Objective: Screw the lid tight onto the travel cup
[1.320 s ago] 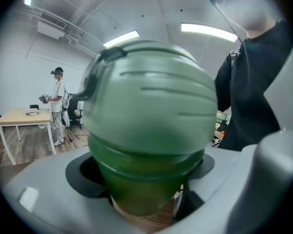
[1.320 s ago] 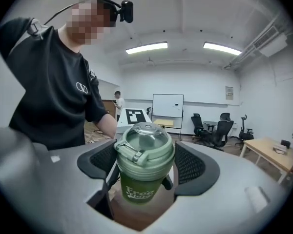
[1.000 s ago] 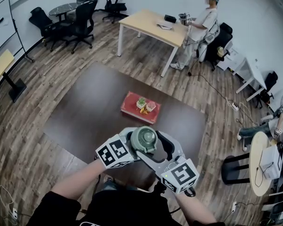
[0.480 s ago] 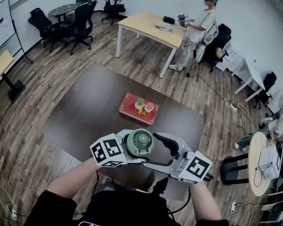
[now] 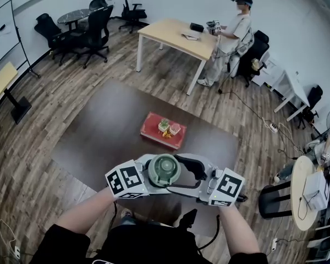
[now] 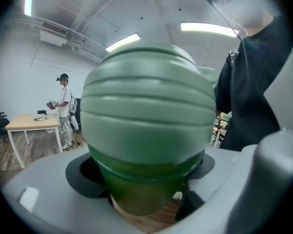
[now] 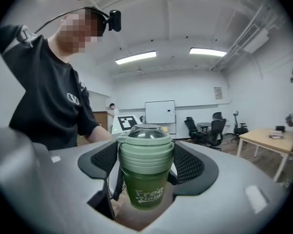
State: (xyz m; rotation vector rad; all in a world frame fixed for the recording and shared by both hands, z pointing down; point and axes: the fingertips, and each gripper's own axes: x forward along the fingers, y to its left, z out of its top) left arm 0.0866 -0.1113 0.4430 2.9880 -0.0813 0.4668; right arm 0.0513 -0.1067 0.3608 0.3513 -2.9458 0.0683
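The green travel cup (image 5: 164,170) hangs in the air over the near edge of the dark table, held between both grippers. My left gripper (image 5: 157,172) comes in from the left and is shut on the darker cup body (image 6: 146,191), just under the pale ribbed lid (image 6: 149,111). My right gripper (image 5: 174,174) comes in from the right. Its black pads (image 7: 100,162) press on either side of the lid (image 7: 145,147), which sits on the cup body (image 7: 145,191). The cup stands upright.
A red tray (image 5: 154,126) with small items lies mid-table on the dark brown table (image 5: 99,131). Beyond it are a light wooden table (image 5: 173,34) with a person (image 5: 231,29) beside it, office chairs (image 5: 93,18), and a round table (image 5: 298,188) at the right.
My right gripper has swung around the cup from the lower right to level with the left gripper, still on the lid. The left gripper and cup have hardly moved.
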